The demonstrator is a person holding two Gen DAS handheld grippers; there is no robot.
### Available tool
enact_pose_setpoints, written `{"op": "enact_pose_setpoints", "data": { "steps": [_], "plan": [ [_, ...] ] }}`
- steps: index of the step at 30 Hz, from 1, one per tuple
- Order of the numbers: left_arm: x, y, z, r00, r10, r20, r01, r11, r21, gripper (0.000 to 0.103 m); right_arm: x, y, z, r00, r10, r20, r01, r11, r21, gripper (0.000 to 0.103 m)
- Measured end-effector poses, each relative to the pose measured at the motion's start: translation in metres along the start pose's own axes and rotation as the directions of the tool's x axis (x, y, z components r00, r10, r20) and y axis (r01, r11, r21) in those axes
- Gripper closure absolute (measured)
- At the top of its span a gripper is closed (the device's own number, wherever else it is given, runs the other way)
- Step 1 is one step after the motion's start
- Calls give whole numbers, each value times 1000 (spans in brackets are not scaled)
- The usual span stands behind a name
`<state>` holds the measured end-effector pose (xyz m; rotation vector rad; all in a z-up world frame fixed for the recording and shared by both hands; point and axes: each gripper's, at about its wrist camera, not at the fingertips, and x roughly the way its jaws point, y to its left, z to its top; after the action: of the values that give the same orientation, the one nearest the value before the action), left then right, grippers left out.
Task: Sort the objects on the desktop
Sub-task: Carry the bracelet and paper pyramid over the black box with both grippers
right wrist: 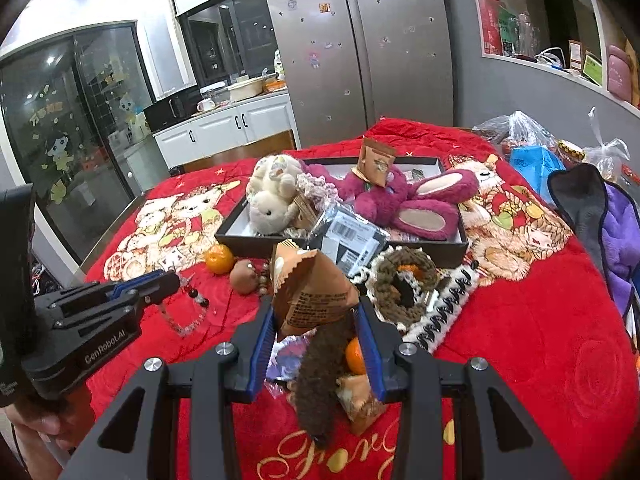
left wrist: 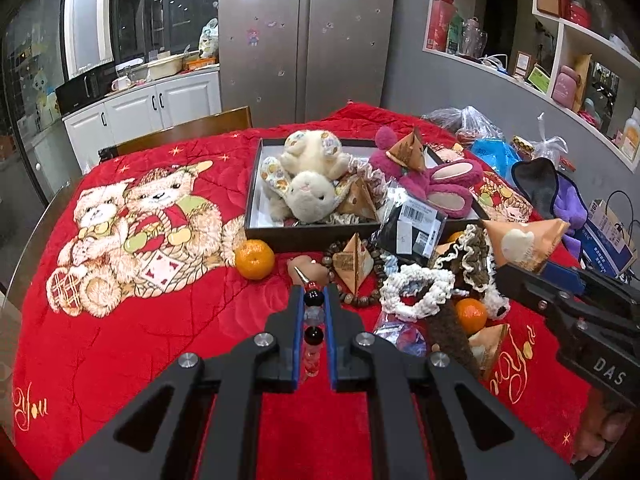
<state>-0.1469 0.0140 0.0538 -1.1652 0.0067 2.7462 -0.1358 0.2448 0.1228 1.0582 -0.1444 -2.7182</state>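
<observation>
Red blanket (left wrist: 160,344), black box (left wrist: 256,236) with cream bunny (left wrist: 308,184), perhaps scrunchies

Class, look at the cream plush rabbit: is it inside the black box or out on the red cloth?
Inside. The cream plush rabbit lies within the black box, its walls around it; rabbit's head down, feet up.

Box (left wrist: 256,216): sat on the tabletop (left wrist: 160,340), behind the orange (left wrist: 255,259).
Rabbit (left wrist: 308,184): lay in the box.
Beads (left wrist: 352,276): lay right of the orange.
Slippers (left wrist: 440,188): lay right of the rabbit.
</observation>
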Motion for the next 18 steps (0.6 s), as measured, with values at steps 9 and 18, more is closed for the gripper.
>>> {"op": "enact_pose_setpoints", "data": {
  "steps": [9, 18],
  "plan": [
    [3, -3, 24, 1000, -20, 10, 20, 1000, 7, 93, 8, 3, 18, 1000, 13, 15, -14, 1000, 23, 63],
    [20, -4, 55, 999, -32, 15, 31, 999, 15, 93, 22, 7, 43, 1000, -4, 7, 4, 1000, 0, 63]
  ]
}}
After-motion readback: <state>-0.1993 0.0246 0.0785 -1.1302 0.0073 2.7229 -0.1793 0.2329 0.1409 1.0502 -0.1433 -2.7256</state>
